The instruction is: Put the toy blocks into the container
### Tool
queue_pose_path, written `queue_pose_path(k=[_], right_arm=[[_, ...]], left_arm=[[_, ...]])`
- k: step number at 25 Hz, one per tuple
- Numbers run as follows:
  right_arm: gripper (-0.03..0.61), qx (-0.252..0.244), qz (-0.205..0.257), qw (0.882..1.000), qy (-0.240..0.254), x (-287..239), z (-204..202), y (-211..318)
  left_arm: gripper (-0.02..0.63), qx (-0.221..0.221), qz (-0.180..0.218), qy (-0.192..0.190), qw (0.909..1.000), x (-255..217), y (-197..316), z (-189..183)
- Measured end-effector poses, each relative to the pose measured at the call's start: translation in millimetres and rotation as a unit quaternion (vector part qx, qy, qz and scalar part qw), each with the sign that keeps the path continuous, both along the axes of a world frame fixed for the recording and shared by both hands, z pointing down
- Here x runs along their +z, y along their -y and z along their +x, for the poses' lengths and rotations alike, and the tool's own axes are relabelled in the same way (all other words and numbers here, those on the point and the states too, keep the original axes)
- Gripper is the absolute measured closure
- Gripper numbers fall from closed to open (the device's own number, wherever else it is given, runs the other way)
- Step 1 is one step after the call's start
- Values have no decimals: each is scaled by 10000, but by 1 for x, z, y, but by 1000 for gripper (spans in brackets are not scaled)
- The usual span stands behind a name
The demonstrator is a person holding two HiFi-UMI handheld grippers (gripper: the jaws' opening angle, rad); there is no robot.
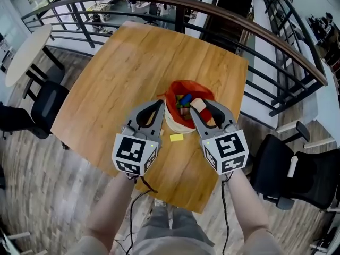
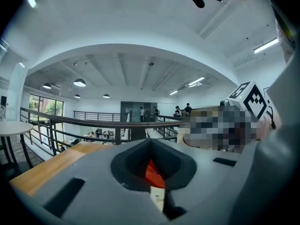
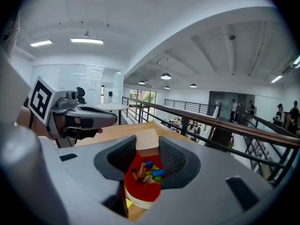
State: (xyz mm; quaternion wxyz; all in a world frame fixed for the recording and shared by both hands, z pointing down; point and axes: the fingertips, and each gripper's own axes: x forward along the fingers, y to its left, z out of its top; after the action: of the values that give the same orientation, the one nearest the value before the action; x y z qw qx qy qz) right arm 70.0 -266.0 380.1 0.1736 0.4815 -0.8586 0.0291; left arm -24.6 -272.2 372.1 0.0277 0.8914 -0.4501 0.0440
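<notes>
A red bag-like container (image 1: 183, 92) with a pale base stands on the wooden table (image 1: 127, 73) and holds several coloured toy blocks (image 1: 184, 101). My right gripper (image 1: 200, 106) is shut on a pale wooden block (image 1: 197, 104) just above the container's near right rim. In the right gripper view that block (image 3: 147, 141) sits between the pads, with the container (image 3: 140, 184) below it. My left gripper (image 1: 158, 105) hovers at the container's left side, jaws together and empty. Through the left gripper view only a sliver of the red container (image 2: 151, 172) shows. One yellow block (image 1: 176, 137) lies on the table near the container.
A dark curved railing (image 1: 249, 28) runs behind the table, with a drop beyond it. A white round table (image 1: 26, 49) and a black chair (image 1: 47, 106) stand to the left. Another black chair (image 1: 289, 177) is at the right. People stand far off (image 2: 187, 109).
</notes>
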Motion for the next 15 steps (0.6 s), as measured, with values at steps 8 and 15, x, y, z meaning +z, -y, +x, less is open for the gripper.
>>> queue_pose_path(k=[8, 15], right_arm=[[425, -82, -491, 9985, -231, 39, -2, 5], [425, -35, -595, 9978, -287, 50, 3, 7]], left_arm=[[603, 64, -356, 25, 9993, 37, 4, 9], [603, 75, -397, 32, 9992, 42, 2, 14]])
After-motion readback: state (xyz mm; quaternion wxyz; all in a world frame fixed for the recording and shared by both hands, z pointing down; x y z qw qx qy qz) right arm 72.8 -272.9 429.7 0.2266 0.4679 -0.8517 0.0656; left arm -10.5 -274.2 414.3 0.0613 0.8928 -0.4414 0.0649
